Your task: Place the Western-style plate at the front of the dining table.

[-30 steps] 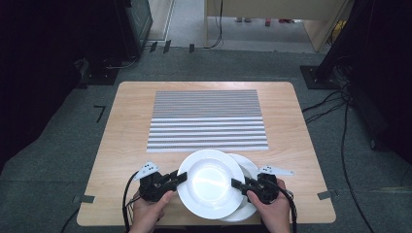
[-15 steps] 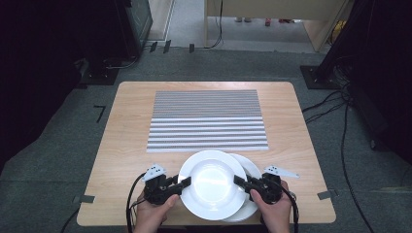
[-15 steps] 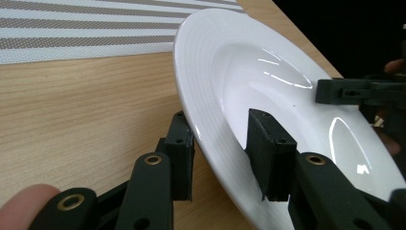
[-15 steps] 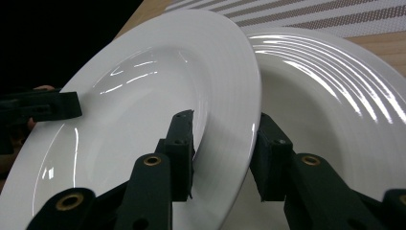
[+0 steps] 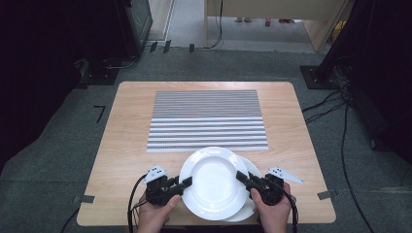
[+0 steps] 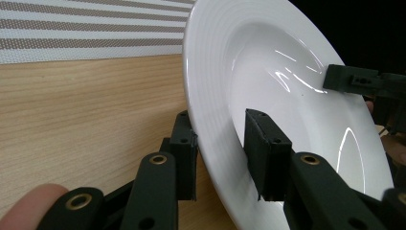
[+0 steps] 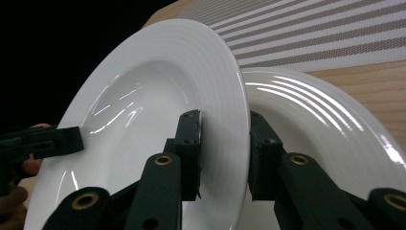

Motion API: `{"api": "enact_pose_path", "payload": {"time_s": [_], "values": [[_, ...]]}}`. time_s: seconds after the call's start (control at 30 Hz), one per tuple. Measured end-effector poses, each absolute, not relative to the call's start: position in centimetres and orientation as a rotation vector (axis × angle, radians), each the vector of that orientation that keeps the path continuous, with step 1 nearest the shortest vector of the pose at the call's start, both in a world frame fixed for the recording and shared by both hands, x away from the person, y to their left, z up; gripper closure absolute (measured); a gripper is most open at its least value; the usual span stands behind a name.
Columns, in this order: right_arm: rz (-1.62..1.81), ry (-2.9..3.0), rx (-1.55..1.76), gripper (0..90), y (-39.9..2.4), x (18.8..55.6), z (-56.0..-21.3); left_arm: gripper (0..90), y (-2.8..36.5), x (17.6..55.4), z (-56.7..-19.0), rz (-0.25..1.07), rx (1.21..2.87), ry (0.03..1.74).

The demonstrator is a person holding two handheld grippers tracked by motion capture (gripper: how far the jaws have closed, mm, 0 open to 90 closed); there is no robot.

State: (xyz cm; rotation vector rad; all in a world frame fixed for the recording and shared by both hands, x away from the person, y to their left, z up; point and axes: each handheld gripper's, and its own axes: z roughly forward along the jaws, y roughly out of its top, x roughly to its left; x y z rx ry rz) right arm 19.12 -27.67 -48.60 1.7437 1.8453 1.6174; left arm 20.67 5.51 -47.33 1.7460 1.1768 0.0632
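A white deep plate (image 5: 214, 182) is held near the table's front edge, over a second white plate (image 5: 253, 171) that peeks out to its right. My left gripper (image 5: 186, 182) clamps its left rim, one jaw under and one on top (image 6: 220, 120); these jaws have just been closing on that rim. On the opposite side my right gripper (image 5: 241, 176) pinches the right rim (image 7: 224, 117), its jaws also just closing with the rim between them. The lower plate (image 7: 325, 134) lies flat on the wood behind the right jaw.
A grey-and-white striped placemat (image 5: 206, 119) covers the middle and far part of the wooden table (image 5: 126, 145). Cables (image 5: 133, 204) trail from both grippers over the front edge. Dark equipment and floor cables surround the table.
The top plate and both grippers have edged slightly to the right. Both hands otherwise stay in place at the plate's rims.
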Motion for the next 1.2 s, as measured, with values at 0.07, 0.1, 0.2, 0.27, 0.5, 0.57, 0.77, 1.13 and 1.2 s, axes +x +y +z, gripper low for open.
{"api": "enact_pose_path", "payload": {"time_s": [0.07,0.1,0.2,0.27,0.5,0.57,0.77,1.13,1.2], "values": [[1.594,1.834,1.747,71.5,-27.5,19.1,-48.4,67.3,5.4,20.7,-47.3,0.067,1.731,1.190],[1.586,1.826,1.747,71.4,-27.4,19.1,-48.3,67.5,5.4,20.8,-47.3,0.068,1.731,1.190],[1.548,1.819,1.723,70.6,-27.0,19.1,-48.1,68.1,5.4,20.9,-47.1,0.072,1.719,1.202],[1.534,1.811,1.708,70.3,-26.7,19.0,-47.8,69.3,5.6,20.9,-47.0,0.082,1.691,1.213],[1.586,1.822,1.686,70.6,-26.4,19.6,-46.9,71.7,6.2,21.5,-46.0,0.104,1.659,1.213],[1.586,1.823,1.685,70.7,-26.4,19.7,-46.8,71.7,6.2,21.7,-45.9,0.106,1.656,1.211],[1.625,1.802,1.671,71.2,-26.5,20.6,-45.4,71.5,6.3,22.3,-44.9,0.114,1.642,1.193],[1.623,1.804,1.631,70.6,-26.0,23.1,-43.6,71.4,6.6,24.5,-42.9,0.169,1.614,1.178],[1.622,1.810,1.616,70.9,-25.9,24.0,-43.1,71.2,6.6,25.4,-42.7,0.180,1.612,1.183]]}}
